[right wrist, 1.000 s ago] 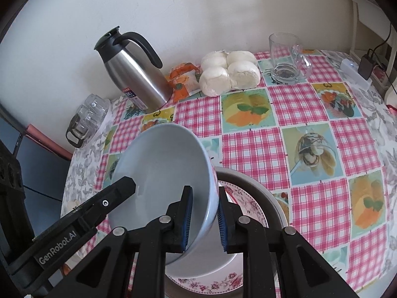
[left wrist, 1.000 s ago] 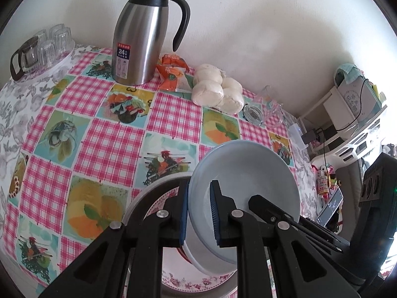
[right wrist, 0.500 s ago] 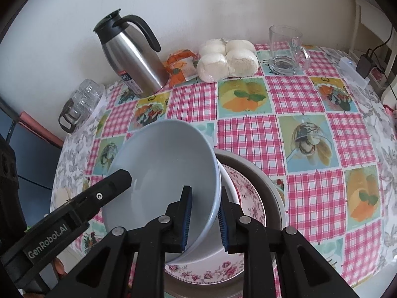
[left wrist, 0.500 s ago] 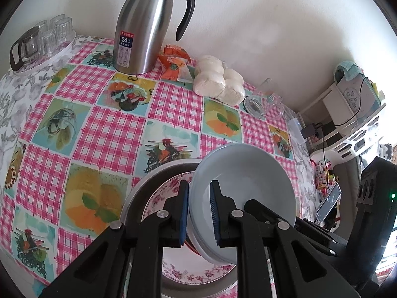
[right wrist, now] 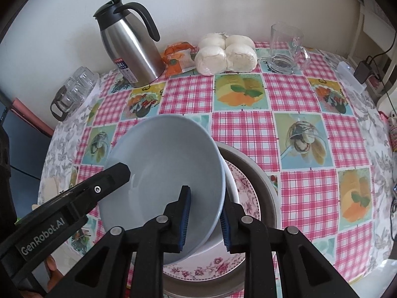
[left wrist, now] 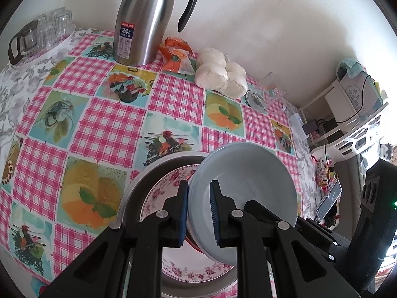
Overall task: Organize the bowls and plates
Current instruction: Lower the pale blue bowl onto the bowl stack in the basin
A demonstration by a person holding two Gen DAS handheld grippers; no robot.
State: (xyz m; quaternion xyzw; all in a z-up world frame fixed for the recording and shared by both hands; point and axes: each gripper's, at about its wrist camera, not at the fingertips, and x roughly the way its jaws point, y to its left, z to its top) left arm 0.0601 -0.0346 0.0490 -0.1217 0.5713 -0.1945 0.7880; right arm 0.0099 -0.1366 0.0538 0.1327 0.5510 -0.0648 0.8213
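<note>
**Two grippers clamp one blue bowl**

Left wrist view: left gripper point(left wrist: 199, 212) pinches the pale blue bowl point(left wrist: 250, 181) by its rim, above the floral plate point(left wrist: 158, 193).

Right wrist view: right gripper point(right wrist: 204, 219) clamps the opposite rim; a steel thermos point(right wrist: 129, 47) stands far ahead.

The bowl point(right wrist: 163, 171) I hold is plain pale blue-grey, and both my left gripper point(left wrist: 198, 211) and my right gripper point(right wrist: 204, 219) are black with dark blue pads. Under it the plate point(left wrist: 173, 268) is white with pink-red flowers, inside a grey dish point(right wrist: 263, 181). The table point(right wrist: 250, 129) wears pink-and-white gingham squares alternating with teal-bordered fruit pictures; the flask point(left wrist: 139, 22) is silver with black handle.
</note>
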